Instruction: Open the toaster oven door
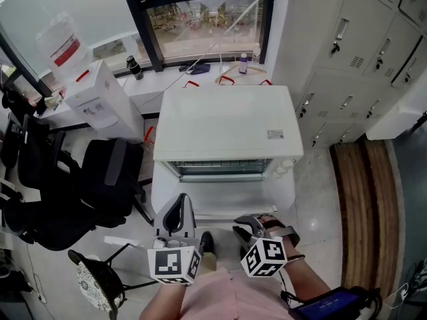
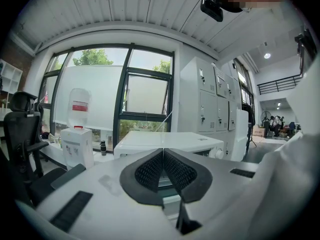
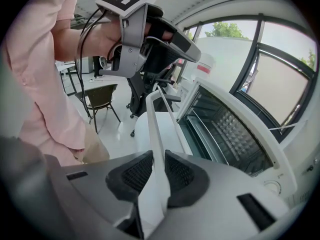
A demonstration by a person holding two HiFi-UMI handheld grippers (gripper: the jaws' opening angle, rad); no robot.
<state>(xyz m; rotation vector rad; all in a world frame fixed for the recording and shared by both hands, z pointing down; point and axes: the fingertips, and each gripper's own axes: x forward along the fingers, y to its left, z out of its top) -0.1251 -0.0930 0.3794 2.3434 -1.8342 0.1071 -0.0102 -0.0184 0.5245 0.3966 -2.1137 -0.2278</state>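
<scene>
1. Clutter filled the left of the head view: a water dispenser (image 1: 100, 99) at the upper left and an office chair (image 1: 107, 179) below it. We judged both well clear of the job.
2. Our left gripper (image 1: 180, 205) hung at the lower middle, just left of the door's near edge. Its own view showed its pads pressed together with nothing between them (image 2: 163, 156). We read it as parked there because the pull needed only one hand.
3. At the centre stood the toaster oven (image 1: 223, 122), a white box with its long axis running left to right across the frame. Its mouth pointed toward the bottom edge, at us. The door (image 1: 227, 197) lay swung down from the oven's lower front, roughly level as far as we could judge. The cavity (image 3: 225, 126) was bare to view, so the opening looked all but done.
4. Our right gripper (image 1: 245, 228) sat at the lower middle right, against the door's free edge. In its own view the jaws were closed onto the white handle (image 3: 154, 129), which ran away between the pads (image 3: 181, 173). We gripped near the bar's right end, probably so the arm stayed out of the door's swing.
5. Lockers (image 1: 353, 45) lined the upper right, apart from the oven.
</scene>
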